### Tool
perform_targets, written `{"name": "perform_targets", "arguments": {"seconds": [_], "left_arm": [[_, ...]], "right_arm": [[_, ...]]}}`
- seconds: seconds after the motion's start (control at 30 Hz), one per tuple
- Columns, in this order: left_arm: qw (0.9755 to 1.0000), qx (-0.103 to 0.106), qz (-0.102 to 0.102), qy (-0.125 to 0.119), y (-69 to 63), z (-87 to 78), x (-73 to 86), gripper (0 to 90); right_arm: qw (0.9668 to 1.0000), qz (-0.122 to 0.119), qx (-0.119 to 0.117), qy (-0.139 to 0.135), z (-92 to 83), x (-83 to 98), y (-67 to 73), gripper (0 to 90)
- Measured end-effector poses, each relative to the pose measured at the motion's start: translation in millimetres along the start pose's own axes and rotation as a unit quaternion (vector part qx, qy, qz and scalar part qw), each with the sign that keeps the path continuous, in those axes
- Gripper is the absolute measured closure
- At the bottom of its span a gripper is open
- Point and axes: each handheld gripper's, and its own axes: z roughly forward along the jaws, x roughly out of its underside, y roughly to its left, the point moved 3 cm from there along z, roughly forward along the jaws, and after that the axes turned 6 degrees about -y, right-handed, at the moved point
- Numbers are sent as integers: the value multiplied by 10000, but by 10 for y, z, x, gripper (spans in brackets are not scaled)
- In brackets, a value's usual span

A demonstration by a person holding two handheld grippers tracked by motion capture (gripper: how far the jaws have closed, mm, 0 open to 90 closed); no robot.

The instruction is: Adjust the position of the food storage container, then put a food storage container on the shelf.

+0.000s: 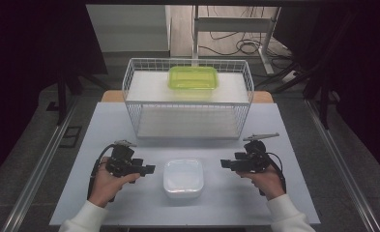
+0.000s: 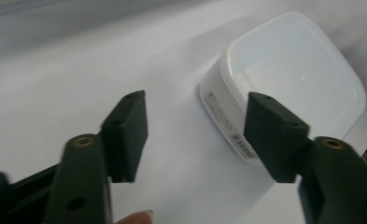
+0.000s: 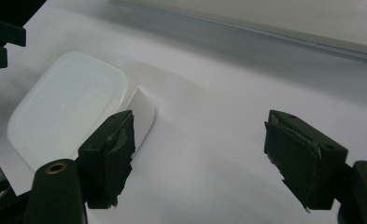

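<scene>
With both sets of jaws spread and holding nothing, the white container (image 1: 182,178) sits squarely between the left gripper (image 1: 149,169) and the right gripper (image 1: 224,163), about equally near each.

White sleeves; each black hand-held gripper (image 1: 149,169) (image 1: 225,164) has brass-coloured screws, a trailing black cable, and a grey plate.

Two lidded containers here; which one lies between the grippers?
The white container, on the table near the person, between both open grippers. The green container sits far back on top of the wire rack.
</scene>
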Motion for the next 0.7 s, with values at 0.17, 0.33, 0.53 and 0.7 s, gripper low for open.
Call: {"name": "perform_targets", "arguments": {"seconds": [0.17, 0.33, 0.53, 0.7], "left_arm": [[9999, -2, -66, -80, 8, -44, 6, 320], [9996, 156, -213, -128, -11, -54, -4, 316], [9994, 207, -276, -97, -19, -25, -12, 308], [9985, 434, -334, -44, -56, 36, -15, 302]], "right_arm": [[10000, -79, -44, 10, 16, 13, 35, 238], [9996, -89, -242, -61, 45, 21, 77, 218], [9988, -94, -343, -327, 16, 21, 125, 203], [9989, -50, -329, -335, 7, 37, 136, 204]]}}
